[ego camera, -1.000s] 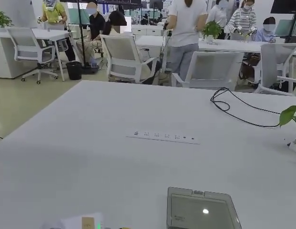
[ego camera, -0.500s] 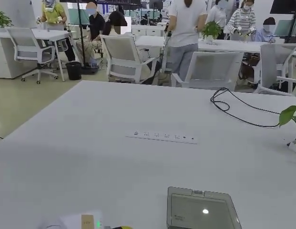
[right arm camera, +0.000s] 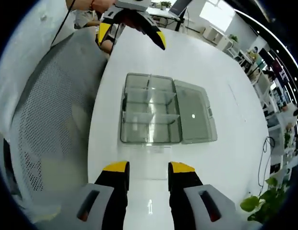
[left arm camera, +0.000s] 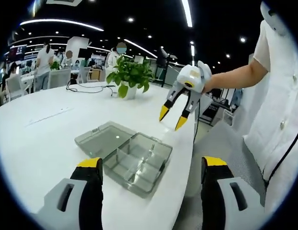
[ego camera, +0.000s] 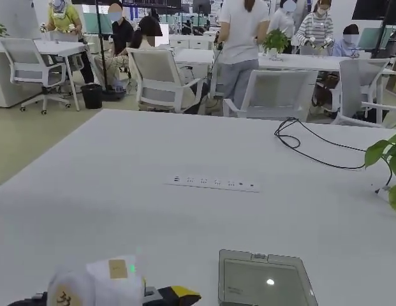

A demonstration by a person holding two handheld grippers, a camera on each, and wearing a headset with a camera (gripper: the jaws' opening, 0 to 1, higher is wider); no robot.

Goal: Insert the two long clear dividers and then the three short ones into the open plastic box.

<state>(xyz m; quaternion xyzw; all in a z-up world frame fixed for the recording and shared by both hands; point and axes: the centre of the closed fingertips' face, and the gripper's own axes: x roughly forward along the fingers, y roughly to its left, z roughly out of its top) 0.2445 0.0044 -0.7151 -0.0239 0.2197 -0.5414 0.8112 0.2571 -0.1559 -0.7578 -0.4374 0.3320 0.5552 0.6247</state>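
— Where's the clear grey plastic box (right arm camera: 149, 109) sitting?
— Mid-frame, near the edge of the white surface (right arm camera: 153, 50); a nudge risks sliding it off. The left claw (left arm camera: 152, 162) is gaping wide, the right claw (right arm camera: 149, 166) narrower, both empty.

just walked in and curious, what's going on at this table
A person holds a gripper in each hand at a white table. The left gripper and right gripper are both open and empty, one on each side of an open plastic box with its lid laid flat. Clear dividers seem to stand inside it.
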